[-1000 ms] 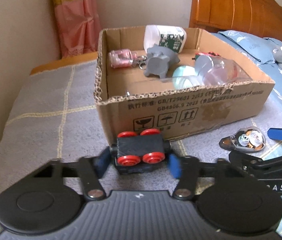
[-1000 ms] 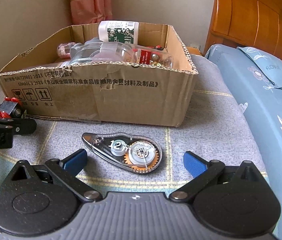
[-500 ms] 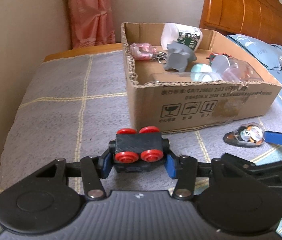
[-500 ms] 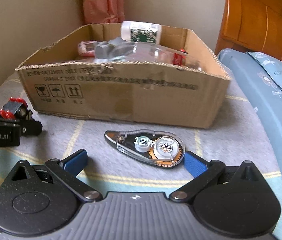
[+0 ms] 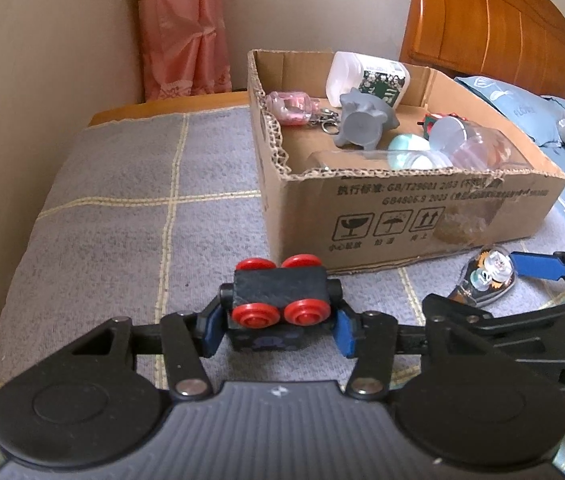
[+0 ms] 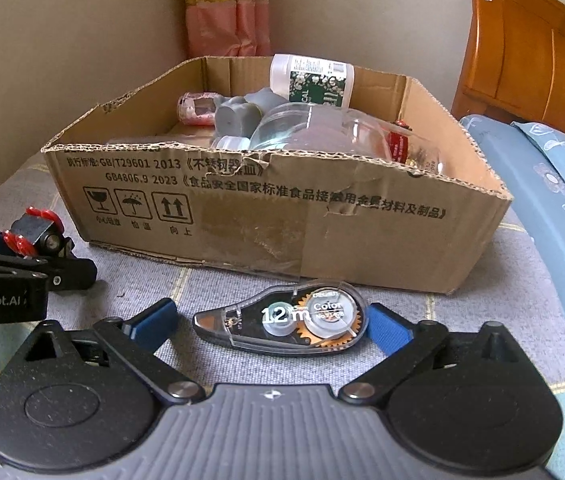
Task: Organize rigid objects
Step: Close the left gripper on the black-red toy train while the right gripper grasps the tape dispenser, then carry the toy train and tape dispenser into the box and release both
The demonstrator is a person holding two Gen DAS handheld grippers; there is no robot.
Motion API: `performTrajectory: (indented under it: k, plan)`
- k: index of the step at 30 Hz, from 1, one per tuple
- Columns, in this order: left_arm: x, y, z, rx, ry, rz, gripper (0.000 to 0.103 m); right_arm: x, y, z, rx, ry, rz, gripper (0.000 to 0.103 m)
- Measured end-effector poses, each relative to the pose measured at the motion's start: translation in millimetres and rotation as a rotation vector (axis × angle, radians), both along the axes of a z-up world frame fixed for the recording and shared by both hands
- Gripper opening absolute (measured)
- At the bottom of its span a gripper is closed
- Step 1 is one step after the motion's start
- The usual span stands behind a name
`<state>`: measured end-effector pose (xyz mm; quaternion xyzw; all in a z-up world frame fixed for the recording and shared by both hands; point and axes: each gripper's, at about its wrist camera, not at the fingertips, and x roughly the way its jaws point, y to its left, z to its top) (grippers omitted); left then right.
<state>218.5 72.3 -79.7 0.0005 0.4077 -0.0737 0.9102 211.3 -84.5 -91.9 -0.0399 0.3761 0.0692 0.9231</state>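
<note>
Cardboard box is sitting on a grey checked blanket at about one o'clock in the left wrist view, holding a white bottle, a grey toy figure, a pink keychain case, a clear jar and a pale green capsule. Just in front of the box's near wall, at twelve o'clock from the camera, a black toy wagon with red wheels is lying on its side between the blue pads of the left gripper. Its jaws are opening: the left pad is sitting against the wagon's end peg, while a thin gap is showing at the right pad, so the hold is loosening rather than pressing.

In the right wrist view a clear correction tape dispenser is lying flat on the blanket at twelve o'clock, near the box's front wall but not touching it. The right gripper is straddling it with jaws wide and closing; the right pad is meeting the dispenser's rounded end, and the left pad is standing apart from its pointed tip. At nine o'clock the left gripper with the wagon is showing beside the box's corner. A wooden headboard and a blue pillow are sitting at two o'clock, and a pink curtain is hanging at twelve
</note>
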Motion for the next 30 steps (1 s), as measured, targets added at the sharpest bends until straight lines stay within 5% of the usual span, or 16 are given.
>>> performTrajectory:
  k: [4, 11, 16, 30]
  plan:
    - [-1.7, 1.4, -0.7, 0.0, -0.002, 0.021, 0.064, -3.2, -2.7, 0.7, -0.001, 0.001, 0.021, 0.097]
    - [-6.1, 3.8, 0.1, 0.006, -0.004, 0.03, 0.064, -4.4, -8.4, 0.7, 0.002, -0.001, 0.053, 0.098]
    - [-3.9, 5.2, 2.1, -0.021, 0.007, 0.025, 0.05, -4.2, -7.3, 1.9, 0.001, 0.009, 0.059, 0.093]
    - [-17.8, -1.5, 27.9, 0.046, 0.046, -0.113, 0.05, -22.7, -19.1, 22.3, 0.005, 0.086, 0.17, 0.093]
